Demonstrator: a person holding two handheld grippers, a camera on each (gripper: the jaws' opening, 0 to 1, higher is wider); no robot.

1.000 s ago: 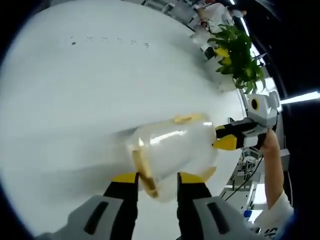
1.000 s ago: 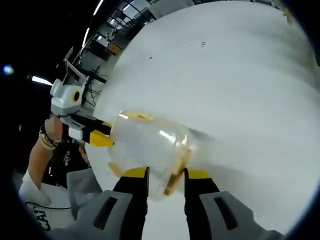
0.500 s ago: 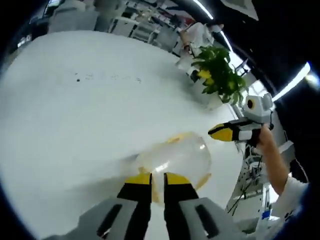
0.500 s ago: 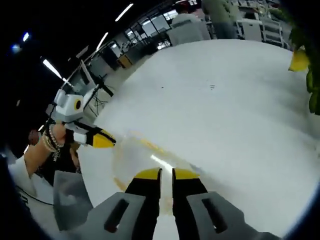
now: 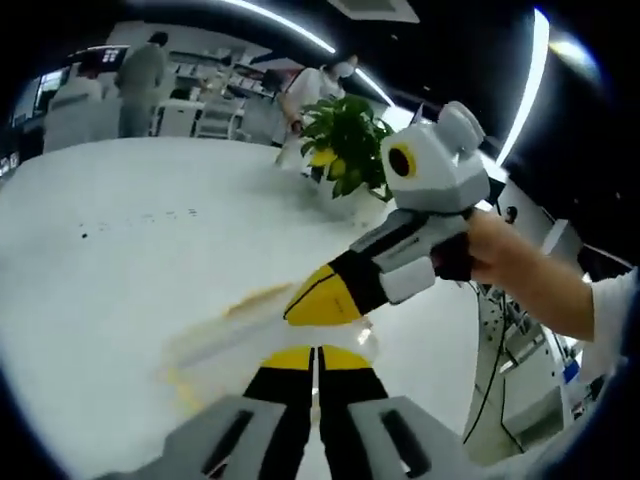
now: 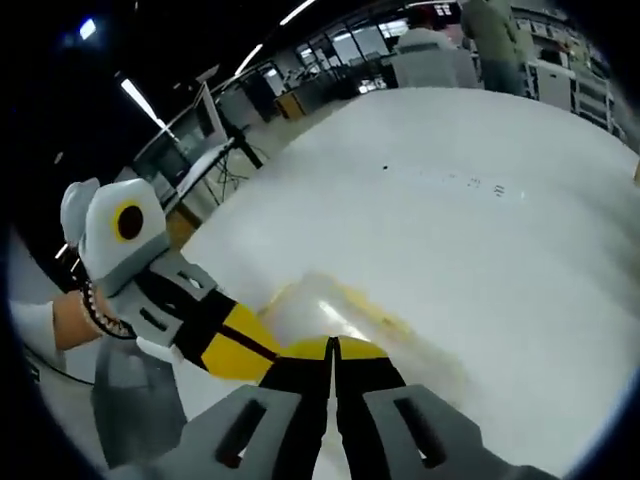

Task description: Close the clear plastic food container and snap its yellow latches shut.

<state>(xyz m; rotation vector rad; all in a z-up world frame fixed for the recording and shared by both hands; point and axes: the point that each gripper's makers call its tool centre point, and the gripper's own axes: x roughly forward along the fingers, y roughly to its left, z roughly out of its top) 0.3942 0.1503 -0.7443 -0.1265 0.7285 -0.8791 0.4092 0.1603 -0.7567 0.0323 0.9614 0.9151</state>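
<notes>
Left gripper view: the container (image 5: pixel 250 325) is seen blurred on the white table (image 5: pixel 110 250), well in from its edges, with a yellow latch (image 5: pixel 255 298) on its far side. The left gripper (image 5: pixel 316 357) is held just before it with jaws pressed together on nothing. The right gripper (image 5: pixel 318 298) reaches in beside it, held by a hand (image 5: pixel 500 255). A plant (image 5: pixel 345 140) stands at the far edge.

Right gripper view: the right gripper (image 6: pixel 334 348) is likewise closed and empty, with the left gripper (image 6: pixel 235 345) alongside and the container (image 6: pixel 340 310) beyond.
</notes>
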